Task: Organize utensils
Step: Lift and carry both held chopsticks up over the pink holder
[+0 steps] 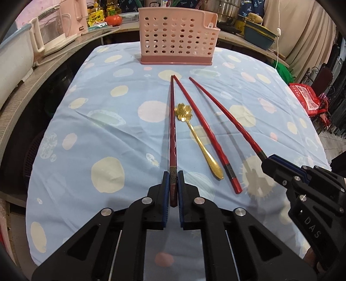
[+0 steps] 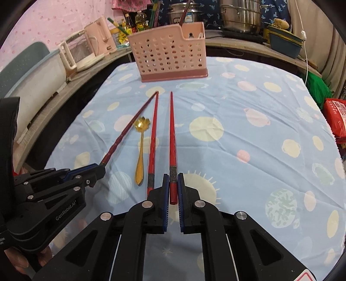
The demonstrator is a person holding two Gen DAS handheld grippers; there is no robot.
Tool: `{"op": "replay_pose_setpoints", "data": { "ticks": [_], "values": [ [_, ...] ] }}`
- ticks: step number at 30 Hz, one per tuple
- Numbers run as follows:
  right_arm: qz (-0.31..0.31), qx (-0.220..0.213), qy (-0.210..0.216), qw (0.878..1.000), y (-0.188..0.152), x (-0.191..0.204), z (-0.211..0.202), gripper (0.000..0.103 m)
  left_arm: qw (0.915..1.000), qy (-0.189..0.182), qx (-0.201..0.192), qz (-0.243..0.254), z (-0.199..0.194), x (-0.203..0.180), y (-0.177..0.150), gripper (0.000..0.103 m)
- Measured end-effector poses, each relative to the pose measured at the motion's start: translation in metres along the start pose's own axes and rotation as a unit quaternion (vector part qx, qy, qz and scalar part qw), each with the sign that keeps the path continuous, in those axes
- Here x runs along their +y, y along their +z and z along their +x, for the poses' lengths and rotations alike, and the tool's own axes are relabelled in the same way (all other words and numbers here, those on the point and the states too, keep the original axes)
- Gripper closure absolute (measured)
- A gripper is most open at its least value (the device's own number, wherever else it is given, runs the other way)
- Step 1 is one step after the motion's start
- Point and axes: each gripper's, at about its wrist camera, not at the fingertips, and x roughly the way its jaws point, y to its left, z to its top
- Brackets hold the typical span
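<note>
Left wrist view. Left gripper (image 1: pixel 173 181): clenched on the butt end of the left chopstick (image 1: pixel 172 129), blue pads pressing both sides. Chopstick: dark red, patterned shaft, metal band near the butt, tip pointing at the holder (image 1: pixel 176 36). Holder: pink perforated plastic on a darker pink base, upright at the far edge of the tabletop (image 1: pixel 86 129), with a raised compartment at its right end. Middle chopstick (image 1: pixel 205 134): red, lying free on the cloth, its tip close beside the left chopstick's tip. Spoon (image 1: pixel 194 134): gold, flower-shaped bowl, lying between the left and middle chopsticks, handle toward the camera. Right chopstick (image 1: pixel 225 116): red, its butt in the right gripper (image 1: pixel 267 162), which grasps it from the right edge of the view. Tabletop cover: light blue cloth with pale dots.

Right wrist view. Right gripper (image 2: pixel 173 181): clenched on the butt of the right chopstick (image 2: pixel 172 134), which runs straight toward the holder (image 2: pixel 170 51). Middle chopstick (image 2: pixel 153 134): just left of it, butt partly behind the gripper finger. Spoon (image 2: pixel 141 151): left again. Left chopstick (image 2: pixel 129 127): slanting, butt held in the left gripper (image 2: pixel 101 167). Part of a hand shows at lower left.

Surroundings: pink appliances (image 2: pixel 97 41), bottles (image 2: pixel 138 20), steel pots (image 2: pixel 240 15), a red bag (image 2: pixel 337 116). The path to the holder is open.
</note>
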Motion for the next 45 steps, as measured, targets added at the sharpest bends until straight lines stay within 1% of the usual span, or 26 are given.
{"op": "replay_pose_setpoints", "data": {
  "ticks": [7, 12, 17, 25, 29, 34, 39, 45],
  "values": [
    [0.019, -0.055, 0.015, 0.998, 0.023, -0.008, -0.041, 0.096, 0.9996, -0.01, -0.026, -0.007, -0.029, 0.0, 0.015, 0.096],
    [0.028, -0.1, 0.023, 0.994, 0.049, -0.017, -0.073, 0.096, 0.9984, -0.017, -0.054, -0.009, -0.053, 0.0, 0.034, 0.096],
    [0.031, -0.141, 0.026, 0.989, 0.078, -0.025, -0.096, 0.096, 0.9961, -0.015, -0.087, -0.008, -0.075, 0.001, 0.06, 0.096],
    [0.023, -0.179, 0.02, 0.983, 0.116, -0.031, -0.111, 0.096, 0.9899, -0.004, -0.142, -0.006, -0.102, 0.003, 0.108, 0.096],
    [0.018, -0.192, 0.021, 0.981, 0.135, -0.033, -0.115, 0.096, 0.9852, 0.002, -0.171, -0.004, -0.116, 0.005, 0.136, 0.096],
    [0.014, -0.213, 0.021, 0.977, 0.168, -0.037, -0.119, 0.096, 0.9793, 0.001, -0.202, -0.002, -0.131, 0.006, 0.17, 0.096],
    [0.015, -0.238, 0.024, 0.971, 0.208, -0.043, -0.126, 0.096, 0.9702, 0.008, -0.242, 0.001, -0.149, 0.008, 0.21, 0.096],
    [0.012, -0.265, 0.02, 0.964, 0.26, -0.045, -0.127, 0.096, 0.9564, 0.023, -0.291, -0.001, -0.174, 0.013, 0.262, 0.096]
  ]
}}
